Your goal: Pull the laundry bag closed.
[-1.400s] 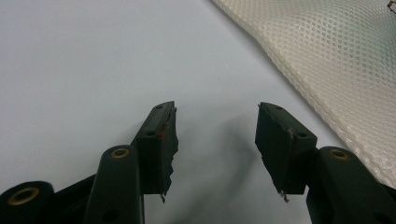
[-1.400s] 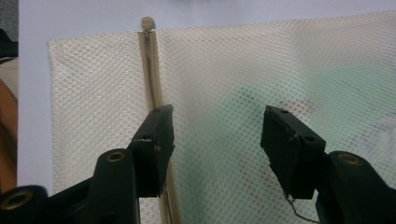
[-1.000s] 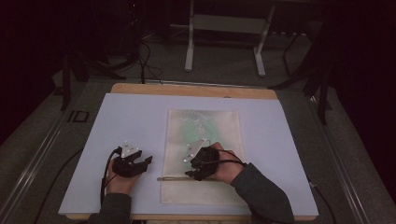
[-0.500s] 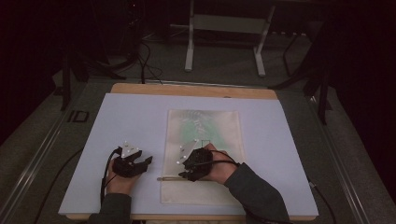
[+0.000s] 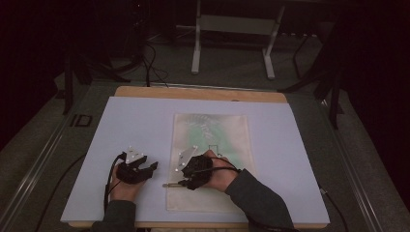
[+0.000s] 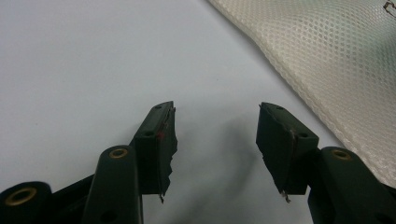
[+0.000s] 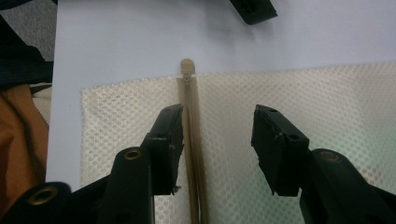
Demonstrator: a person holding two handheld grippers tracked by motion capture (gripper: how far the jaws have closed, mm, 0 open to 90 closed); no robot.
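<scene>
A flat cream mesh pouch with a zipper (image 5: 210, 164) lies on the white worktop (image 5: 300, 164), just right of its middle and reaching almost to the near edge; greenish contents show faintly through the netting. It looks light, soft and floppy, likely to slide or bunch if pulled one-handed, so the small beige zipper pull (image 7: 187, 65) at the pouch's left edge seems the best hold, with the fabric beside it pinned. The right gripper (image 7: 217, 140) hovers over the zipper line, jaws wide apart, holding nothing. The left gripper (image 6: 215, 140) rests near the pouch's left edge, likewise agape and empty.
</scene>
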